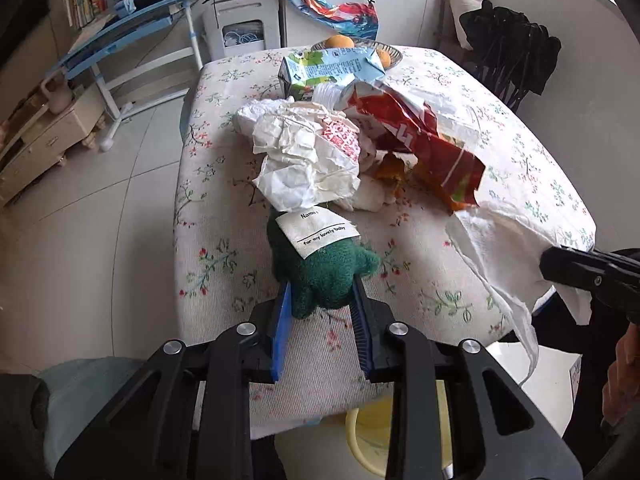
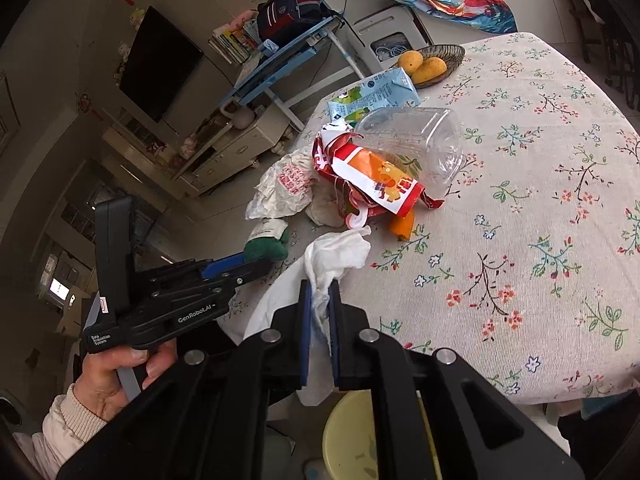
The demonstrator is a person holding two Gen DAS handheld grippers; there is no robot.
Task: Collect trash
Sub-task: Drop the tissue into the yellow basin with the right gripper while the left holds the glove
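Note:
My left gripper [image 1: 321, 290] is shut on a green cloth [image 1: 320, 276] with a white label, near the table's front edge; the cloth also shows in the right wrist view [image 2: 266, 247]. My right gripper [image 2: 321, 290] is shut on a white paper towel [image 2: 340, 254], held at the table's near edge; the towel hangs at the right of the left wrist view [image 1: 504, 248]. A trash pile lies mid-table: crumpled white wrapper [image 1: 304, 152], red snack bag [image 1: 416, 132], milk carton [image 1: 328, 70], clear plastic jar [image 2: 416, 136], orange peel [image 2: 401, 226].
The table has a floral cloth [image 2: 520, 200]. A bowl of mangoes [image 2: 432, 62] stands at its far edge. A yellow bin [image 2: 360, 436] sits on the floor below the near edge. A blue desk [image 1: 120, 36] and a dark chair [image 1: 512, 56] stand around.

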